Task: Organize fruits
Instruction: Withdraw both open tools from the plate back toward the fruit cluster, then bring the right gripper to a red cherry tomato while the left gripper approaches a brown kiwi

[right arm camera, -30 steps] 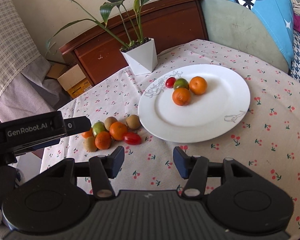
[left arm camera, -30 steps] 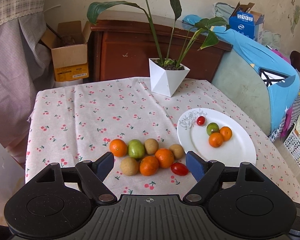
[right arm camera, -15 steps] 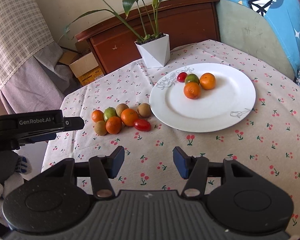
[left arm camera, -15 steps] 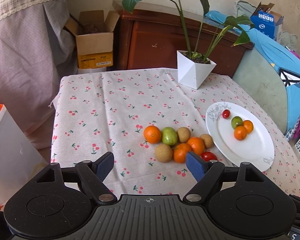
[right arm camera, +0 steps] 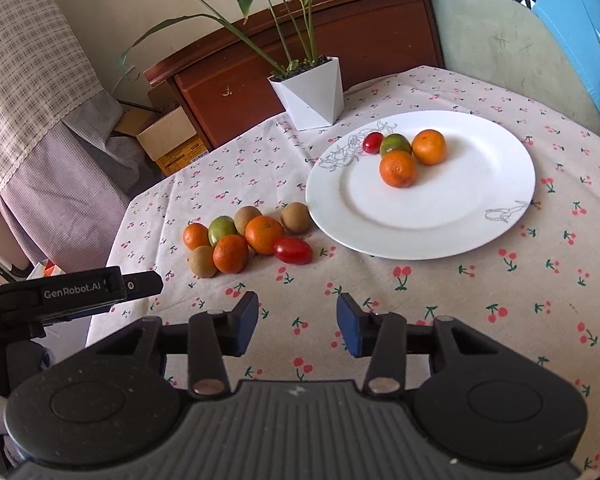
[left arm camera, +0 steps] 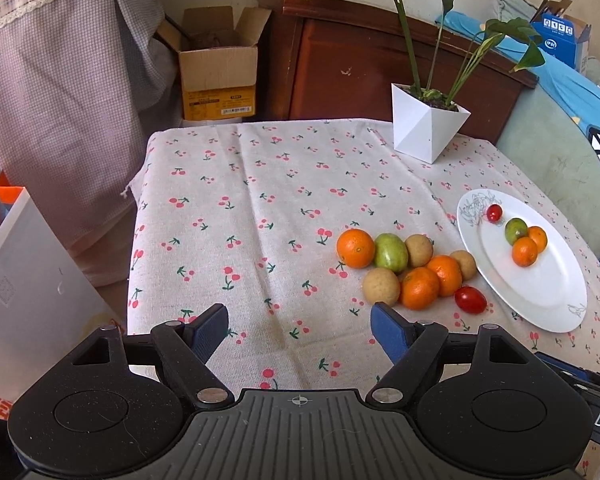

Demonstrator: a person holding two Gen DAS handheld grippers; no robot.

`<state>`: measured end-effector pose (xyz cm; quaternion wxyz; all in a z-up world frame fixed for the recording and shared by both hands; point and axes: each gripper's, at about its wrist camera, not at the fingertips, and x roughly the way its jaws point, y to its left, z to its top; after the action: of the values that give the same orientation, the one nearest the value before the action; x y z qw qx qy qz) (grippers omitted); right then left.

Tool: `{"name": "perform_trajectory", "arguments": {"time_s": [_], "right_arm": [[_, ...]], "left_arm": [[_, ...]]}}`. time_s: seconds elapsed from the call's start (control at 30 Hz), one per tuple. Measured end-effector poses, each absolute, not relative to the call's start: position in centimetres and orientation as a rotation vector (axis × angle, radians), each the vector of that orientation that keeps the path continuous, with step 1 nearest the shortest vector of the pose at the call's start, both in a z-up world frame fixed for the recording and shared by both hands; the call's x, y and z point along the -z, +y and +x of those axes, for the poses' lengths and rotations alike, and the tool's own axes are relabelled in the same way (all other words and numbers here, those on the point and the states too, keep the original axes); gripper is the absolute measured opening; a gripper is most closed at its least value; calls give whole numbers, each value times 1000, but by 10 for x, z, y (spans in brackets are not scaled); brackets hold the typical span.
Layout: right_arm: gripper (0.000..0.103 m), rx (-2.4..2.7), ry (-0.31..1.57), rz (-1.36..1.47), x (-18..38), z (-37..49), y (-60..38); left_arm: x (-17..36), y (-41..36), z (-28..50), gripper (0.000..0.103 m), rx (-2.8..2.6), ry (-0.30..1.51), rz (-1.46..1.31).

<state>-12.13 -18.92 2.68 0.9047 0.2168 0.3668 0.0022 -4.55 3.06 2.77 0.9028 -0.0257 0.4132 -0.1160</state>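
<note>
A white plate (left arm camera: 540, 296) (right arm camera: 460, 216) on the cherry-print cloth holds two oranges (right arm camera: 398, 168), a green fruit (right arm camera: 395, 144) and a small red tomato (right arm camera: 373, 141). Left of the plate lies a cluster of several fruits: oranges (left arm camera: 355, 248) (right arm camera: 264, 234), a green fruit (left arm camera: 391, 252), brown round fruits (left arm camera: 381, 286) and a red tomato (left arm camera: 471, 299) (right arm camera: 293, 250). My left gripper (left arm camera: 299, 330) is open and empty, above the cloth left of the cluster. My right gripper (right arm camera: 297, 323) is open and empty, near the table's front, below the cluster and plate.
A white angular pot with a leafy plant (left arm camera: 428, 128) (right arm camera: 312, 92) stands at the table's back. A wooden headboard (left arm camera: 360, 68), a cardboard box (left arm camera: 216, 68) and a translucent bin (left arm camera: 24, 288) lie beyond the table's edges. The left gripper's body (right arm camera: 76, 292) shows at left.
My left gripper has pulled back and swung left, so the fruit cluster and plate now sit at its right. My right gripper has drawn back slightly. Both stay open; no fruit moved.
</note>
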Motion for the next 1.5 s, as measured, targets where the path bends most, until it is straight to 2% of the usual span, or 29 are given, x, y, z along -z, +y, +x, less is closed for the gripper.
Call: {"name": "perform_trajectory", "arguments": {"time_s": [0.8, 1.3, 1.5], "right_arm": [[28, 0, 714, 450, -5, -75, -183], [27, -13, 717, 432, -6, -74, -183], [27, -8, 726, 463, -6, -75, -188]], "left_arm": [[-8, 5, -37, 70, 333, 823, -3], [-2, -5, -31, 64, 354, 757, 8], [-1, -6, -29, 56, 363, 746, 6]]}}
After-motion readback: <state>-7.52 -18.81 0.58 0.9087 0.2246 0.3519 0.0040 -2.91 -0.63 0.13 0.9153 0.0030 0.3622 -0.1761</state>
